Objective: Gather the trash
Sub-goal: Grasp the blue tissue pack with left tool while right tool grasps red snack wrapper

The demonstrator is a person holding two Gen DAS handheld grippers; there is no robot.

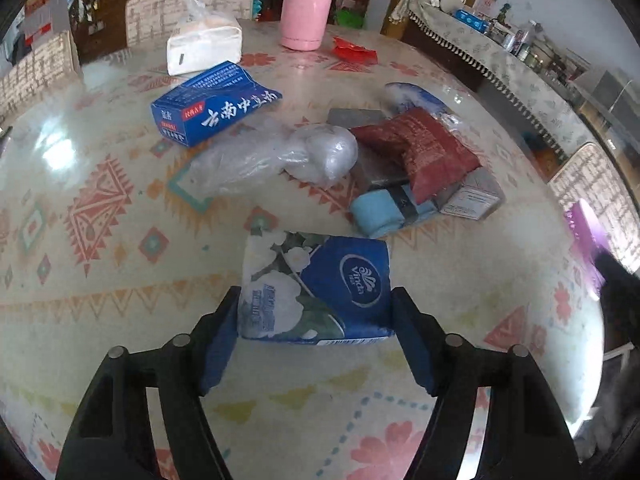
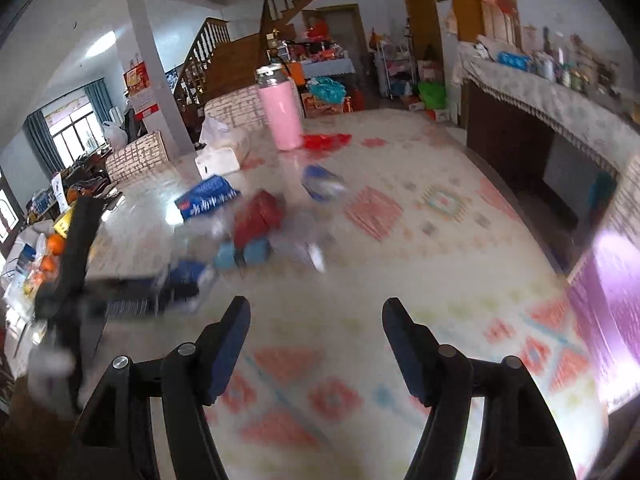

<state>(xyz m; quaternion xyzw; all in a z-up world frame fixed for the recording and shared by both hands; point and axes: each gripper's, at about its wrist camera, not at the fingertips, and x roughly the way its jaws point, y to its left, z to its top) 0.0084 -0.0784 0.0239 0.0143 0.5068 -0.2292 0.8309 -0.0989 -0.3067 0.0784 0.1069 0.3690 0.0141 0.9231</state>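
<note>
A blue tissue pack (image 1: 320,288) with white flowers lies on the patterned table (image 1: 120,320). My left gripper (image 1: 316,300) straddles it, both pads against its short sides. Beyond it lies a heap of trash: a clear plastic bag (image 1: 276,156), a blue carton (image 1: 212,104), a dark red pouch (image 1: 420,148), a light blue roll (image 1: 376,212) and a small white box (image 1: 472,200). My right gripper (image 2: 316,304) hangs open and empty above bare table, to the right of the blurred heap (image 2: 256,220).
A pink flask (image 1: 306,4), a bagged white tissue block (image 1: 204,46) and a red wrapper (image 1: 354,50) stand at the table's far side. A purple bag (image 2: 608,292) hangs at the right edge. Chairs ring the table; a cloth-covered sideboard (image 1: 500,60) runs along the right.
</note>
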